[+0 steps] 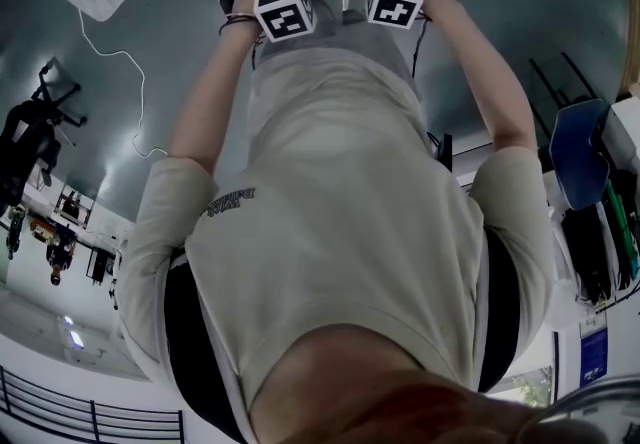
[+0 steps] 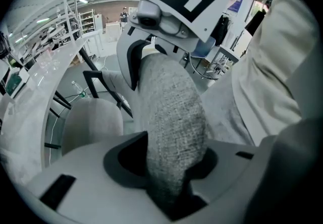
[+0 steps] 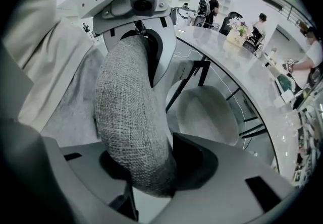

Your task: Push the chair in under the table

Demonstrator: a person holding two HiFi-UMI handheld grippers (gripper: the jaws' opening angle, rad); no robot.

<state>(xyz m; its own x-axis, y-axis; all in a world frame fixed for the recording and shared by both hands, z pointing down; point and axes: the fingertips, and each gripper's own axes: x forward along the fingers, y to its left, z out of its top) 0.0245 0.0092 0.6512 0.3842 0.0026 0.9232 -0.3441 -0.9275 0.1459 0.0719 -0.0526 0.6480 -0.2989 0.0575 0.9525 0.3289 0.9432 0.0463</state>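
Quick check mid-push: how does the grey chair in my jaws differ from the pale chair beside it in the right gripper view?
Surface: the grey chair has a coarse woven backrest; the pale chair looks smooth and off-white. Handling: the left gripper and right gripper clamp the grey chair's backrest; the pale chair is untouched. Shared: both stand beside the long white table.

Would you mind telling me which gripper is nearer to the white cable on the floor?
Left. The left gripper clamps the chair backrest at the end toward the cable; the right gripper clamps the same backrest farther from it.
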